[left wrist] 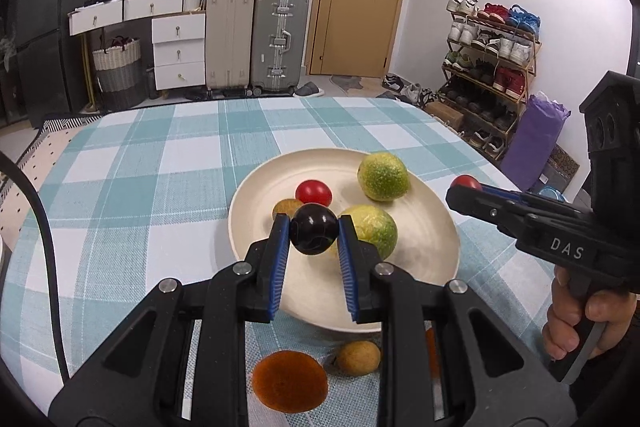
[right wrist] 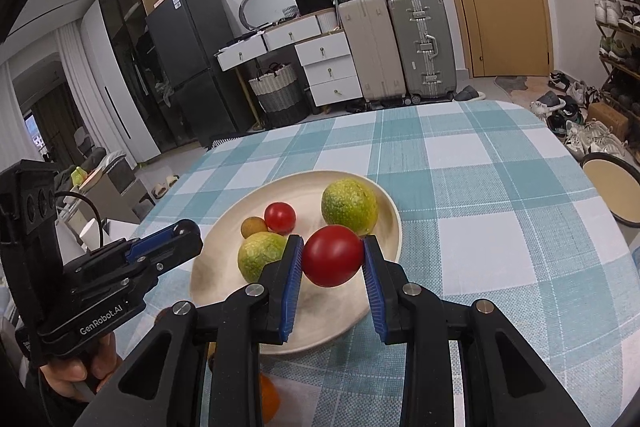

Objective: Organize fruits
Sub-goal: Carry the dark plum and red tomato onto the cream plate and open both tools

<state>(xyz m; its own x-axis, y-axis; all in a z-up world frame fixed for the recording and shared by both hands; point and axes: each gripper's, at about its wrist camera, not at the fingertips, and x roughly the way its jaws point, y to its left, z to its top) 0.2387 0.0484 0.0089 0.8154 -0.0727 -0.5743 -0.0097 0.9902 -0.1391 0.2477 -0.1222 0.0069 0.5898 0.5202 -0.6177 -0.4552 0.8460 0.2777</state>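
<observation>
A cream plate on the checked tablecloth holds two green-yellow citrus fruits, a small red tomato and a small brown fruit. My left gripper is shut on a dark round fruit above the plate. My right gripper is shut on a red tomato over the plate's right side.
An orange fruit and a small brown fruit lie on the cloth in front of the plate. A round stool stands beside the table's right edge. Suitcases, drawers and a shoe rack stand beyond the table.
</observation>
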